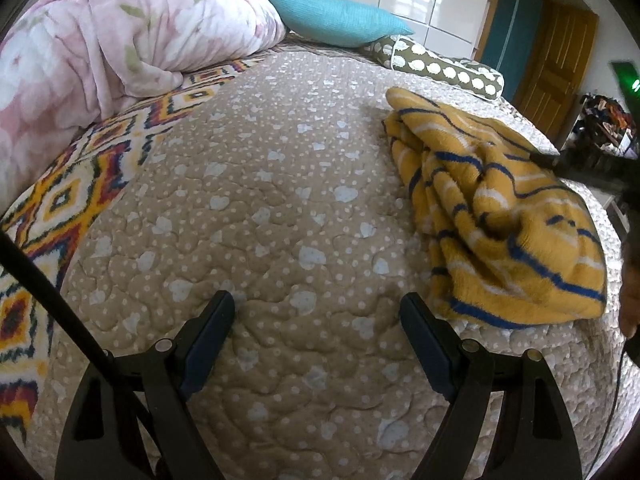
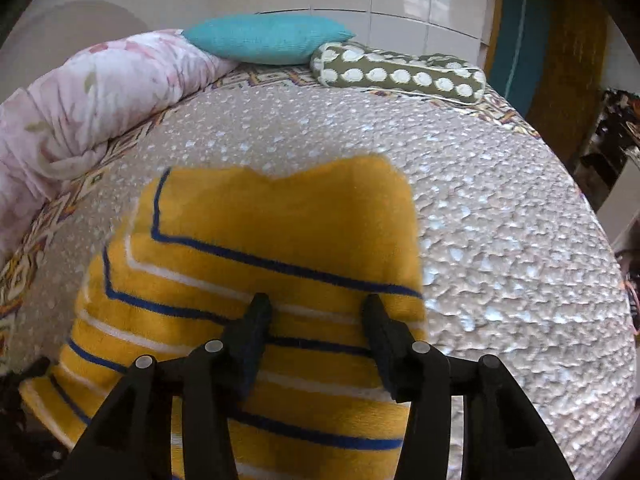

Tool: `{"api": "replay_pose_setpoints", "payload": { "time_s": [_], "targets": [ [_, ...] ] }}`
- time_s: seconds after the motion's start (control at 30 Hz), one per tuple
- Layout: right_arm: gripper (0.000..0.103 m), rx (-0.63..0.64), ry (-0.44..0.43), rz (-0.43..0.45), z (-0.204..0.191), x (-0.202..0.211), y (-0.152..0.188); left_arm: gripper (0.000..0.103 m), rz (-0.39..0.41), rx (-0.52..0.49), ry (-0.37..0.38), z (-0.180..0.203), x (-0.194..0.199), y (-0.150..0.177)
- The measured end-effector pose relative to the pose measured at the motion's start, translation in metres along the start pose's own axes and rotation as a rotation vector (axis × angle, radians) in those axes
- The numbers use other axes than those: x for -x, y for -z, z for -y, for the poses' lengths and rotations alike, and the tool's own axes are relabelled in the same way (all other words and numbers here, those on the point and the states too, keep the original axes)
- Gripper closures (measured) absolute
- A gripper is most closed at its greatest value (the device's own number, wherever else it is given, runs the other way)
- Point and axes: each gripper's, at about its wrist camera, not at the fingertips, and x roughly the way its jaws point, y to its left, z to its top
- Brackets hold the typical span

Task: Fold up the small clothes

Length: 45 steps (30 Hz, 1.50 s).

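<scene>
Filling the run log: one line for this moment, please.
stage: folding | garment: yellow striped garment bunched on quilted bedspread | left tongs: open, empty | right tongs: open over garment

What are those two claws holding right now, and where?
Nothing. The left gripper stands open over the quilt; the right gripper hangs open above the yellow striped garment.

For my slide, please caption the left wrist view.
Open left gripper above quilted bedspread, beside folded yellow striped garment.

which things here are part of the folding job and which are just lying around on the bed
Part of the job:
- yellow striped garment
- left gripper, open over bare quilt
- right gripper, open above the garment

Just lying about:
- pink floral duvet
- turquoise cushion
- olive spotted bolster
- beige quilt
</scene>
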Motion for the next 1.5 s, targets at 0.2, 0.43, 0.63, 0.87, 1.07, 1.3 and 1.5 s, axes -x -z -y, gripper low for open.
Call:
{"api": "replay_pose_setpoints", "payload": {
  "time_s": [0.2, 0.43, 0.63, 0.87, 1.07, 1.3, 1.5],
  "targets": [
    [0.051, 0.117, -0.098, 0.014, -0.051, 0.008, -0.019, 0.019, 0.006, 0.013, 0.017, -0.002, 0.002, 0.0],
    [0.047, 0.352, 0.002, -0.113, -0.134, -0.063, -0.027, 0.019, 0.011, 0.024, 0.031, -0.004, 0.002, 0.001],
    [0.032, 0.29, 0.022, -0.091, -0.132, -0.062, -0.043, 0.019, 0.012, 0.031, 0.039, -0.006, 0.003, 0.001],
    [0.063, 0.196, -0.2, 0.067, -0.098, 0.038, -0.013, 0.019, 0.015, 0.036, 0.046, -0.008, 0.003, 0.001],
    [0.072, 0.052, -0.504, -0.099, -0.077, 0.03, 0.046, 0.019, 0.009, 0.029, 0.035, -0.006, 0.002, 0.001],
    [0.077, -0.015, -0.526, -0.157, -0.071, 0.012, 0.074, 0.019, 0.009, 0.03, 0.036, -0.006, 0.002, 0.001],
    [0.075, 0.043, -0.498, -0.118, -0.078, 0.027, 0.092, 0.019, 0.01, 0.031, 0.038, -0.007, 0.002, 0.001]
  ]
}}
